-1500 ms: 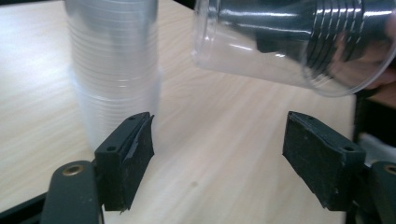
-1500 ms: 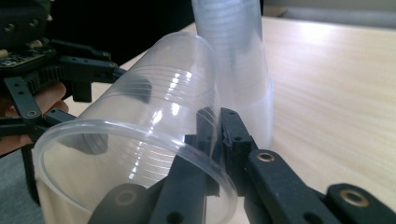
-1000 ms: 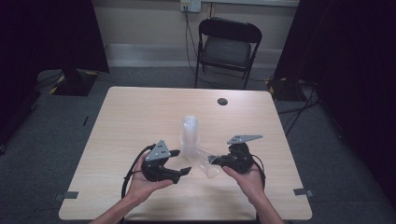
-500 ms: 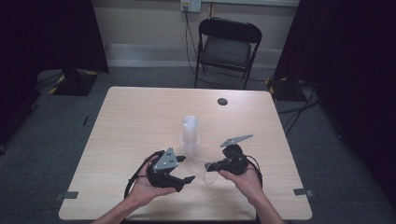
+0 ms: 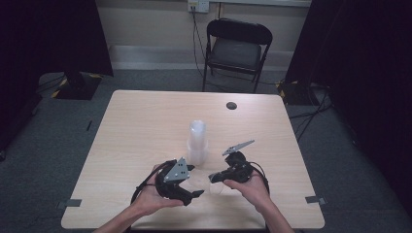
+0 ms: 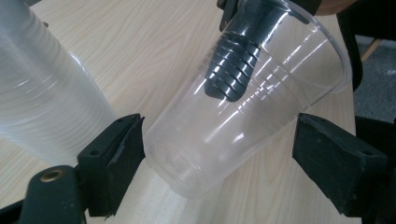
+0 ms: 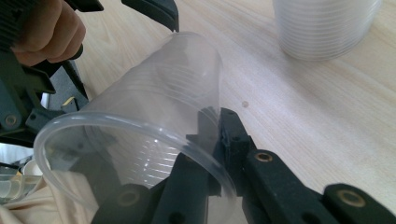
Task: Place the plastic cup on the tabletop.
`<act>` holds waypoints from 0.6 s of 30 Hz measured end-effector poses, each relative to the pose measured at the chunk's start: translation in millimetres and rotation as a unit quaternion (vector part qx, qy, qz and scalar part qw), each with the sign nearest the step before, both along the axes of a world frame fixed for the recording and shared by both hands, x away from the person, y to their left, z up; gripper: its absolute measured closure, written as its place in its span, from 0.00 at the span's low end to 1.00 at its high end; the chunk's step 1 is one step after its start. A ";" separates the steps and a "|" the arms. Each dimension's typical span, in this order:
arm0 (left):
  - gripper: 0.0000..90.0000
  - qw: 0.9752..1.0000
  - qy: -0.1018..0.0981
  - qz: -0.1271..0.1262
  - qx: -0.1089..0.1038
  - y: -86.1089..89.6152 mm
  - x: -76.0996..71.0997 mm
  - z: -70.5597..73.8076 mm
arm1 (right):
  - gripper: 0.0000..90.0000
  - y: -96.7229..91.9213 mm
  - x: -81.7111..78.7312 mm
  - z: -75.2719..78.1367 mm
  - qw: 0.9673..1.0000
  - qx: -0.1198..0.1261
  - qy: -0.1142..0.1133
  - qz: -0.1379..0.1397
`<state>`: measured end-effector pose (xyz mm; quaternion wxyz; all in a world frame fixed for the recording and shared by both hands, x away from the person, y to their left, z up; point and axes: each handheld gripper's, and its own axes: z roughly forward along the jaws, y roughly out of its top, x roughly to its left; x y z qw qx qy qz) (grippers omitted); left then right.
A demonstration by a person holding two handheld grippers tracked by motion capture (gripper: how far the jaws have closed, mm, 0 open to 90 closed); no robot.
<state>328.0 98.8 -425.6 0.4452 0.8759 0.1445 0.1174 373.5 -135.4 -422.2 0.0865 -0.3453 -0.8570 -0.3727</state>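
Note:
A single clear plastic cup (image 6: 243, 121) lies tilted just above the table, base toward my left gripper (image 6: 219, 158). Its jaws have just been opening and now stand wide on either side of the cup's base without pressing it. My right gripper (image 7: 215, 135) is shut on the cup (image 7: 154, 102) at its rim, with one ribbed finger (image 6: 233, 70) inside the wall and the other outside. In the high view the left gripper (image 5: 197, 180) and right gripper (image 5: 212, 177) face each other near the table's front edge, with the cup (image 5: 204, 184) between them. A stack of clear cups (image 5: 197, 141) stands upside down just behind.
The stack (image 7: 327, 28) is close beyond the held cup. A small dark disc (image 5: 231, 105) lies at the table's far right. A black folding chair (image 5: 238, 48) stands behind the wooden table (image 5: 136, 126). Cables trail from both grippers toward the front edge.
The left gripper's jaws have spread apart off the cup's base. The cup stays pinched at its rim by the right gripper. Both hands have hardly shifted.

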 end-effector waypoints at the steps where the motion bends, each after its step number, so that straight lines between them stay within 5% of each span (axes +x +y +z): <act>1: 0.17 1.000 -0.002 -0.004 0.005 -1.1 -0.8 -0.3 | 0.99 0.7 -0.3 -0.8 1.000 -0.001 0.002 0.001; 17: 0.22 0.998 -0.020 -0.034 0.056 -14.9 -7.0 -6.1 | 0.99 5.8 -1.7 -2.8 1.000 0.009 0.019 0.016; 18: 0.22 0.998 -0.023 -0.028 0.047 -16.4 -7.8 -7.7 | 0.99 6.2 -2.0 -3.0 1.000 0.010 0.020 0.016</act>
